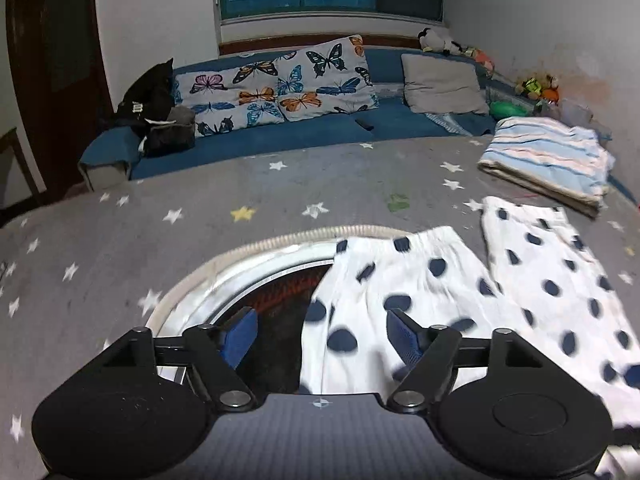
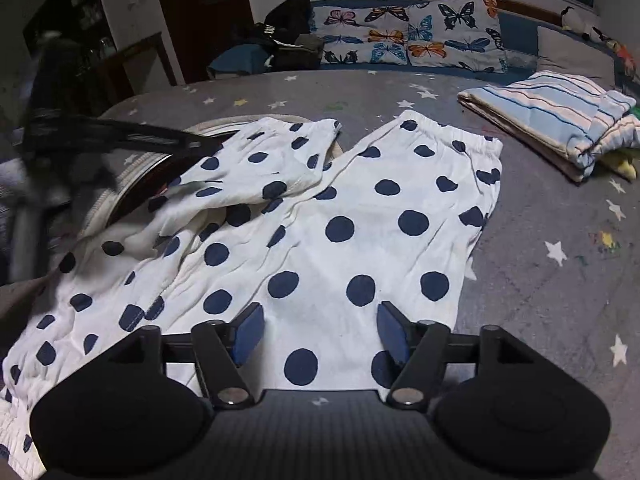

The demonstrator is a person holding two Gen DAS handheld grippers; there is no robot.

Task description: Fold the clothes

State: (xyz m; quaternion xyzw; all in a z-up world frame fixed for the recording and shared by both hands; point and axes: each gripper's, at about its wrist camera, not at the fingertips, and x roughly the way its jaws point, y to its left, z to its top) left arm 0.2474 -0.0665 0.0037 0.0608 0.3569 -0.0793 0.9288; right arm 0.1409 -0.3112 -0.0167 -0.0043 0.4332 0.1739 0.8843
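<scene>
We see the dotted trousers (image 2: 352, 216) spread on the starred bedspread (image 2: 560, 288), one leg draped over a round basket (image 1: 256, 264). Our left gripper (image 1: 322, 336) and right gripper (image 2: 320, 334) hang spread above the cloth, pinching nothing.

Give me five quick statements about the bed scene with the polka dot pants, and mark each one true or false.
1. The polka dot pants lie spread on the star-print bedspread. True.
2. The right tool is clamped on the pants. False: its jaws stand open, nothing pinched.
3. A folded striped blanket lies beyond the pants. True.
4. The butterfly pillows sit on top of the pants. False: they rest at the far blue sofa.
5. The left tool is shut. False: it is open.
</scene>
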